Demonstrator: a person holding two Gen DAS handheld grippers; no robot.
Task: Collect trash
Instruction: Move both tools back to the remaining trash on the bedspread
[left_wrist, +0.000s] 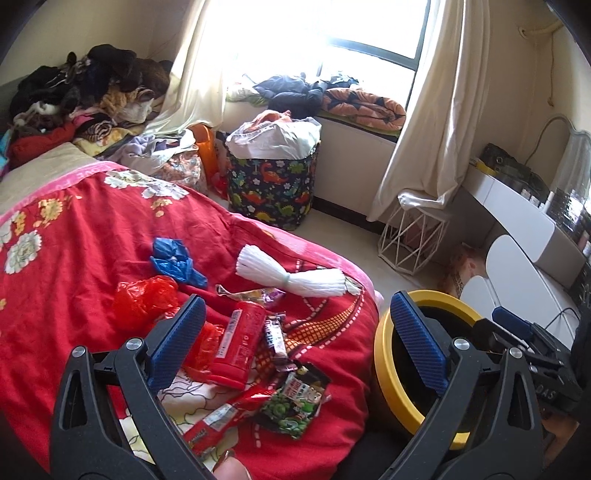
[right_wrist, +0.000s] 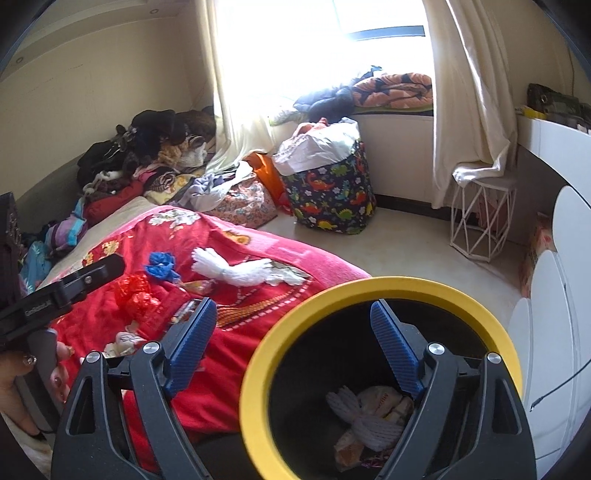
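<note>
Right claw (right_wrist: 293, 345) open over yellow-rimmed bin (right_wrist: 258, 354); wrapper print unreadable.

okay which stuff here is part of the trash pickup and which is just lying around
Job: bin, blue bag, red bag, white bundle, red tube, wrappers.
Lying about: clothes pile, dinosaur hamper, wire stool.

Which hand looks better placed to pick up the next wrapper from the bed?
Probably left. The left gripper hangs open right over the wrappers on the red blanket, while the right gripper is open and empty above the yellow-rimmed bin.
</note>
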